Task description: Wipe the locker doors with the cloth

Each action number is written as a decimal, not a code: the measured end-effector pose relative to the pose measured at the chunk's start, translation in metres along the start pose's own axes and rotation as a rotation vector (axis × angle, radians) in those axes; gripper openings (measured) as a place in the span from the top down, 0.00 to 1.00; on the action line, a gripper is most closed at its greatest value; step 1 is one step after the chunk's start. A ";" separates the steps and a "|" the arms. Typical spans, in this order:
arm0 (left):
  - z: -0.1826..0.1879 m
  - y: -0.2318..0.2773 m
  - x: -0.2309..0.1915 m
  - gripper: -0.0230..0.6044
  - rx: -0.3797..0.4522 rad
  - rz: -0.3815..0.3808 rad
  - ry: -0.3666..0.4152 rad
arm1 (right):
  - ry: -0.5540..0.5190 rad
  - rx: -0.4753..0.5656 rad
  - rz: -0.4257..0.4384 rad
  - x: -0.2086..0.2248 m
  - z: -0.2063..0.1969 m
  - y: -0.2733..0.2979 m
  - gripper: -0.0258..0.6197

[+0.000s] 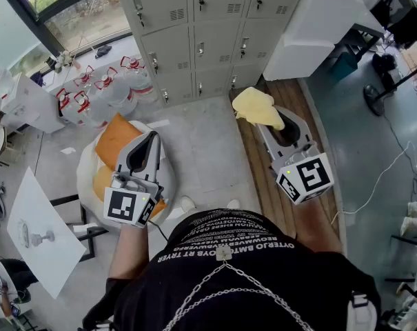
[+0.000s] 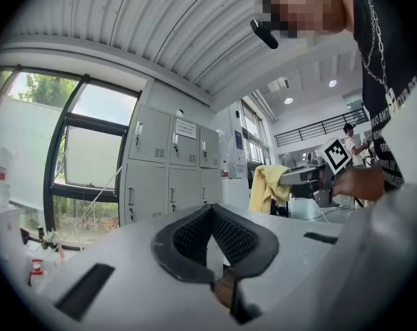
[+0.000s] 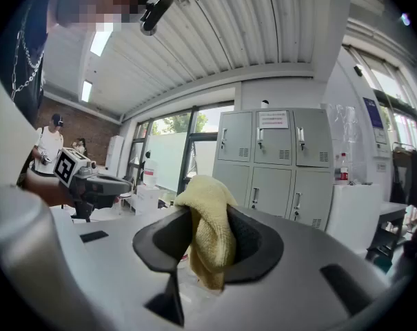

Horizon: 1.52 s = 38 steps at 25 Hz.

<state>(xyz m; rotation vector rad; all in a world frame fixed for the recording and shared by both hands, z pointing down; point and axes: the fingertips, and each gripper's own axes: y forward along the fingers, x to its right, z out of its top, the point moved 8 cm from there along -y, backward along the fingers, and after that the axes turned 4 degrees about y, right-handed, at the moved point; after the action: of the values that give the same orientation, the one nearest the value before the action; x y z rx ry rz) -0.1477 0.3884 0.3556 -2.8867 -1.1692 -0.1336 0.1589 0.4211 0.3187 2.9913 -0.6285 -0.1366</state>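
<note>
The grey lockers (image 1: pixel 194 19) stand ahead in a bank of small doors, also visible as lockers (image 2: pixel 168 164) and lockers (image 3: pixel 277 164). A yellow cloth (image 1: pixel 258 107) is bunched in my right gripper (image 1: pixel 265 118), which is shut on it and held in the air short of the lockers. In the right gripper view the cloth (image 3: pixel 208 229) hangs folded between the dark pads. My left gripper (image 1: pixel 153 139) is shut with nothing in it, lower and to the left. The left gripper view shows its pads (image 2: pixel 229 236) meeting, and the cloth (image 2: pixel 267 185) off to the right.
Several large water bottles (image 1: pixel 101 88) stand left of the lockers by the window. Orange cushions (image 1: pixel 115 140) lie on a white beanbag under my left gripper. A white cabinet (image 1: pixel 318 19) stands right of the lockers. A white board (image 1: pixel 39 233) is at lower left.
</note>
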 end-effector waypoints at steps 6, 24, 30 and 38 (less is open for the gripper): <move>0.019 0.007 0.064 0.95 0.034 0.018 -0.005 | 0.012 0.019 0.087 0.010 -0.014 -0.030 0.78; 0.021 -0.002 0.135 0.95 -0.081 0.167 0.168 | 0.025 0.012 0.211 0.026 -0.059 -0.062 0.78; 0.017 0.003 0.155 0.95 -0.076 0.177 0.210 | 0.028 0.032 0.208 0.037 -0.058 -0.076 0.78; 0.024 0.023 0.172 0.95 -0.055 0.152 0.211 | 0.079 0.042 0.217 0.043 -0.057 -0.092 0.78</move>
<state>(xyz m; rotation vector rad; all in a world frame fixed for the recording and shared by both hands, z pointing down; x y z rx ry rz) -0.0070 0.4923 0.3472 -2.9052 -0.9220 -0.4604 0.2409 0.4910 0.3631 2.9246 -0.9497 0.0088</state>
